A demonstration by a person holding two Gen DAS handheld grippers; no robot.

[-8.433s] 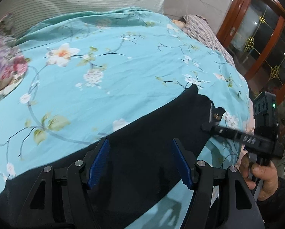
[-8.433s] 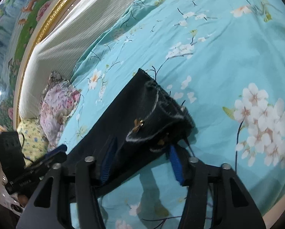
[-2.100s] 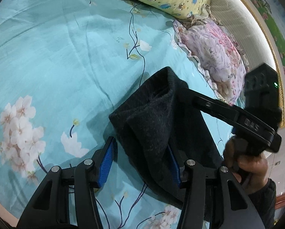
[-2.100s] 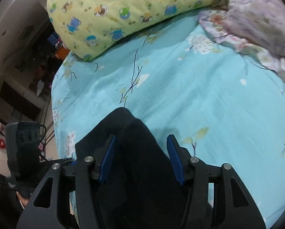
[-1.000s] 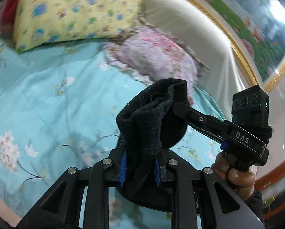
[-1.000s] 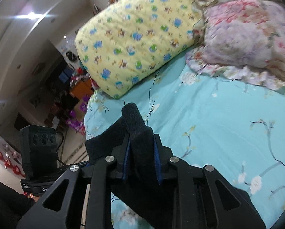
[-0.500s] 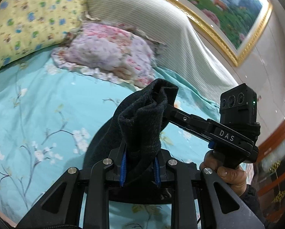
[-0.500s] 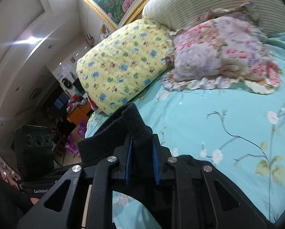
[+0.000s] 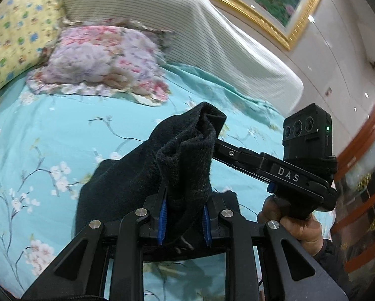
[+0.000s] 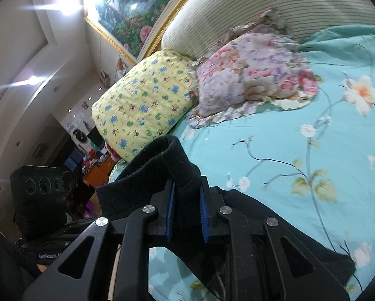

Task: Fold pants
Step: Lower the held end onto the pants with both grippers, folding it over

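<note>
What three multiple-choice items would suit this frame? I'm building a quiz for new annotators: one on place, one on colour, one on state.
1. Where does the floral pillow lie?
A. right of the yellow pillow
B. on the floor
C. under the pants

2. What colour are the pants?
A. red
B. white
C. black

3. How are the left tongs?
A. wide open
B. shut on the pants
C. holding a pillow

Key: 1 A, they lie side by side at the headboard; 2 C, dark fleece; 3 B, cloth is pinched between the blue pads.

open bedsheet [image 9: 49, 135] ahead; floral pillow [image 9: 99, 60], yellow pillow [image 10: 147, 100] beyond
</note>
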